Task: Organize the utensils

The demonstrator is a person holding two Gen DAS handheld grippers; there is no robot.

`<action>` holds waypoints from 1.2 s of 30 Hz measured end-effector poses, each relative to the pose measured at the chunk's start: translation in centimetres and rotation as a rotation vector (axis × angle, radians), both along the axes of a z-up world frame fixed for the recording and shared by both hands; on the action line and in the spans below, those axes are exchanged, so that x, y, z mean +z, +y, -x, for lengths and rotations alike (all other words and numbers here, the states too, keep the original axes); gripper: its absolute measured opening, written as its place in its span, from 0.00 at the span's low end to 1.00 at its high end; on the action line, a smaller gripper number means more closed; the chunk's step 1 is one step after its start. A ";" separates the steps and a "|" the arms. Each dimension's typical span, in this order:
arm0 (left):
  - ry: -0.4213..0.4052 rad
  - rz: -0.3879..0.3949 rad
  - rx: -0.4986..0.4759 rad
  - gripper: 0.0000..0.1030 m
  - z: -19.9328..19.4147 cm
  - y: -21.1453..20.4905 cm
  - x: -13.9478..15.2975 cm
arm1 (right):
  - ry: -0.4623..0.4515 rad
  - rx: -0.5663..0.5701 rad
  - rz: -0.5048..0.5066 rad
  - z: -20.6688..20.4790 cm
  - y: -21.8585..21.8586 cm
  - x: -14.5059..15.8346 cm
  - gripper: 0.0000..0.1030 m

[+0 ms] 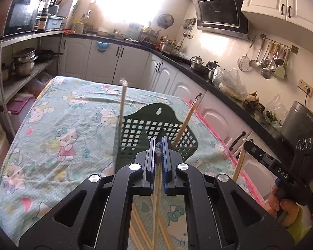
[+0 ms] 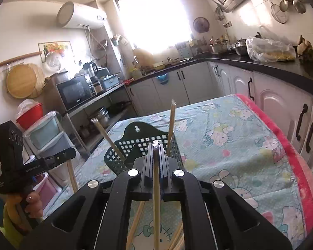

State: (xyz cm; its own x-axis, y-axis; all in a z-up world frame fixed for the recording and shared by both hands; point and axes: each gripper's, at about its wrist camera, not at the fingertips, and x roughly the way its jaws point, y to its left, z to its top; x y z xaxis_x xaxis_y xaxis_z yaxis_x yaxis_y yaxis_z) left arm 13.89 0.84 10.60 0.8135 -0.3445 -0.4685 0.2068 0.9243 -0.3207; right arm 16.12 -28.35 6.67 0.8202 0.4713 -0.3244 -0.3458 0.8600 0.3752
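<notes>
Left hand-held gripper (image 1: 158, 145) clamped on a chopstick (image 1: 156, 198), right hand-held gripper (image 2: 156, 145) clamped on another chopstick (image 2: 156, 198)

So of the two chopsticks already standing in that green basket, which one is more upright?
In the left wrist view, the left chopstick stands nearly vertical in the green basket. The other chopstick leans markedly to the right.

Wooden chopsticks (image 1: 185, 125), perforated plastic basket (image 1: 154, 125), printed cloth (image 1: 62, 125)
</notes>
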 end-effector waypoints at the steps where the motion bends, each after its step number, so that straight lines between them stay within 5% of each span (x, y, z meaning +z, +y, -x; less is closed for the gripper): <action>1: -0.004 0.000 -0.004 0.03 -0.1 -0.3 0.1 | -0.005 -0.006 -0.004 0.0 -0.3 0.2 0.05; 36: -0.194 -0.005 0.033 0.03 -6.5 -3.3 8.3 | -0.223 -0.001 -0.026 -3.8 2.1 7.6 0.05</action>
